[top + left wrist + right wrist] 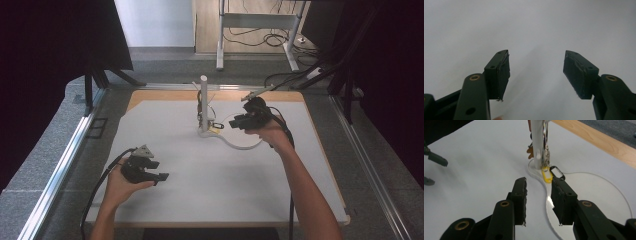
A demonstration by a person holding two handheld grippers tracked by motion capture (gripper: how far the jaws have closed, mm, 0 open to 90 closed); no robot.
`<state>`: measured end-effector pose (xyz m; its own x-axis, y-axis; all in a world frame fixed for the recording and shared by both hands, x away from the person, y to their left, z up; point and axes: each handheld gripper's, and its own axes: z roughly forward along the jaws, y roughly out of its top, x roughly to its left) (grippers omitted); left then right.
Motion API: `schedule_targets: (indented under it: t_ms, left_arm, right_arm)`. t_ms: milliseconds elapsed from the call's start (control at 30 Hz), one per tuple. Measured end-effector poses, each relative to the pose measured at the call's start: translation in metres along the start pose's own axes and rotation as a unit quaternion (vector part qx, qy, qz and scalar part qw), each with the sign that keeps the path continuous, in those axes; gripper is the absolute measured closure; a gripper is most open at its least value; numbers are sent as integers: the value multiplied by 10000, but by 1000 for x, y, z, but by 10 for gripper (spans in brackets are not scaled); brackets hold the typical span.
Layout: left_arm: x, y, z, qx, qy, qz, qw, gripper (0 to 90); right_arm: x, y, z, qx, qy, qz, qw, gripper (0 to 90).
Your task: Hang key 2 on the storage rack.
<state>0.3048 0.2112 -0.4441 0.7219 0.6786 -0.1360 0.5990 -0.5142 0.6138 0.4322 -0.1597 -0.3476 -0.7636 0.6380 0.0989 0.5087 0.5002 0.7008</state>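
Nearest, at seven o'clock, the left gripper [159,176] hovers, jaws wide and empty. Farther, at one o'clock, the right gripper [538,192], jaws partly open and empty, faces the upright white plastic key-stand post [538,142], its long axis vertical, where a yellow key tag [545,174] and a black key tag [556,173] hang.

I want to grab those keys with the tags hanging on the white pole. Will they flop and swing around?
Probably yes. The yellow tag and black tag dangle from thin rings on the white pole, so they would likely swing and jingle. They look small and light. The smooth plastic might slip between the right gripper pads.
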Motion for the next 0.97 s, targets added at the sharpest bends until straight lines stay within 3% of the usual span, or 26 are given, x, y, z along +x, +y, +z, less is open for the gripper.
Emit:
schedule_targets:
  t_ms: [167,433,667,900,967]
  left_arm:
    - [-1,0,2,34,16,0,10000,387]
    - [-4,-1,4,79,28,-17,10000,386]
    - [-6,-1,8,134,55,0,9999,385]
    - [-5,-1,6,83,85,-42,9999,383]
    - [-5,-2,6,85,103,-75,9999,383]
  right_arm:
    - [5,-37,-6,-255,45,56,9996,632]
    - [10,-93,-5,-348,69,212,9991,609]
    - [13,-118,0,-407,108,348,9985,581]
    - [11,-130,-2,-586,-211,461,9970,471]
    - [8,-140,-4,-553,-435,490,9963,432]
